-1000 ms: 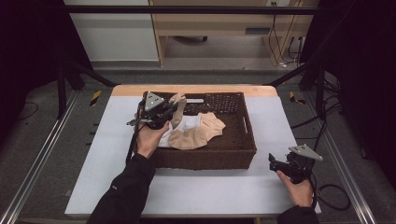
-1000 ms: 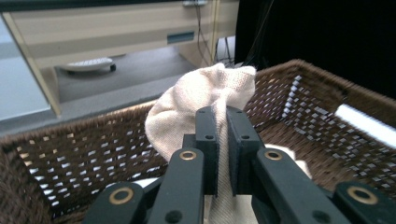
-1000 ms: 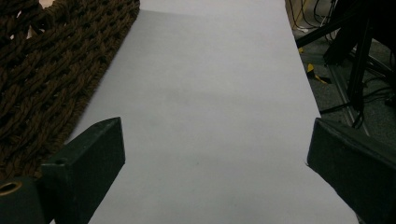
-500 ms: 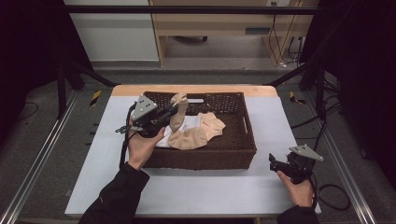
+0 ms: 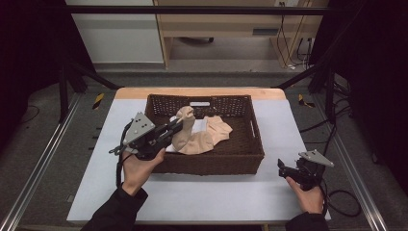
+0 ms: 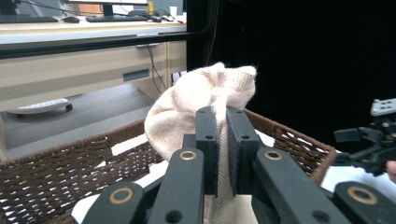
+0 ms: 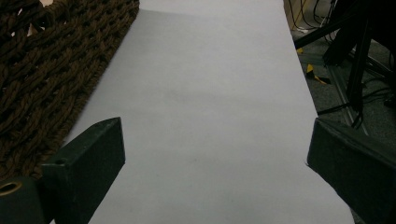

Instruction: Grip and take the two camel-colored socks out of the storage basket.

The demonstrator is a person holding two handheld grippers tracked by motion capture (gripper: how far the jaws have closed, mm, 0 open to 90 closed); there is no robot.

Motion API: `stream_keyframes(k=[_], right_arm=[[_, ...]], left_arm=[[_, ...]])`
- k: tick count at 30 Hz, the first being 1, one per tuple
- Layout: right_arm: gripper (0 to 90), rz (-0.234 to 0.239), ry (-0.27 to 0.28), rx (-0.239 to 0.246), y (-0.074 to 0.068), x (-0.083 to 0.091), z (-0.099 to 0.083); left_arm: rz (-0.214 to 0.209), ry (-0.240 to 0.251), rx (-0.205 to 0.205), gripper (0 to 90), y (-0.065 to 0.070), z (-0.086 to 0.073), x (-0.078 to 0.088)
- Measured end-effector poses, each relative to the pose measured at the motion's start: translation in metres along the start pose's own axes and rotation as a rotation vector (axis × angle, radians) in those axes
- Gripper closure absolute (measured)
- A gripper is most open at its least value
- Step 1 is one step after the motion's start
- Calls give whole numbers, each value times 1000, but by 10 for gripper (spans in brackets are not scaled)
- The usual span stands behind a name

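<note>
In the high view, a beige sock (image 5: 185, 126) is gripped by the left tongs (image 5: 179, 124) and held raised over the left part of the wicker basket (image 5: 211, 161) at frame centre, while the right tongs (image 5: 283, 168) are held low at lower right over the bench (image 5: 216, 197). In the left gripper view, the sock (image 6: 201, 98) is seen pinched between nearly closed jaws. In the right gripper view, the jaws are spread wide over bare bench (image 7: 210, 116), the basket (image 7: 51, 70) at upper left.

Left claw (image 5: 177, 126) raised and clamped tight, right claw (image 5: 284, 169) low with jaws spread wide.
</note>
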State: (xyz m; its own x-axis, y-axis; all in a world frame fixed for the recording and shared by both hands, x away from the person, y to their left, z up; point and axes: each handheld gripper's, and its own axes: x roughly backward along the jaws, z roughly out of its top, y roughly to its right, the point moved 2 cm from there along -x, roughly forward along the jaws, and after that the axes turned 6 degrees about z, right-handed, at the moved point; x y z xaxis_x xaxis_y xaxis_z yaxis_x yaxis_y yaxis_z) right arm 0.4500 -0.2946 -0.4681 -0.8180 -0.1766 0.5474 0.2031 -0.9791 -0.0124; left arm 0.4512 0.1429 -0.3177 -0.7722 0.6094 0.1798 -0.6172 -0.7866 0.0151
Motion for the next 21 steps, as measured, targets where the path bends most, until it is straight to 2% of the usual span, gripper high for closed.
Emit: stream_keyframes(k=[16,21], right_arm=[[45,5,0,2,-2,2,-1],[46,6,-2,0,-2,2,-1]], left_arm=[[-66,7,-5,839,14,-27,40],[-90,3,-4,839,20,-35,48]])
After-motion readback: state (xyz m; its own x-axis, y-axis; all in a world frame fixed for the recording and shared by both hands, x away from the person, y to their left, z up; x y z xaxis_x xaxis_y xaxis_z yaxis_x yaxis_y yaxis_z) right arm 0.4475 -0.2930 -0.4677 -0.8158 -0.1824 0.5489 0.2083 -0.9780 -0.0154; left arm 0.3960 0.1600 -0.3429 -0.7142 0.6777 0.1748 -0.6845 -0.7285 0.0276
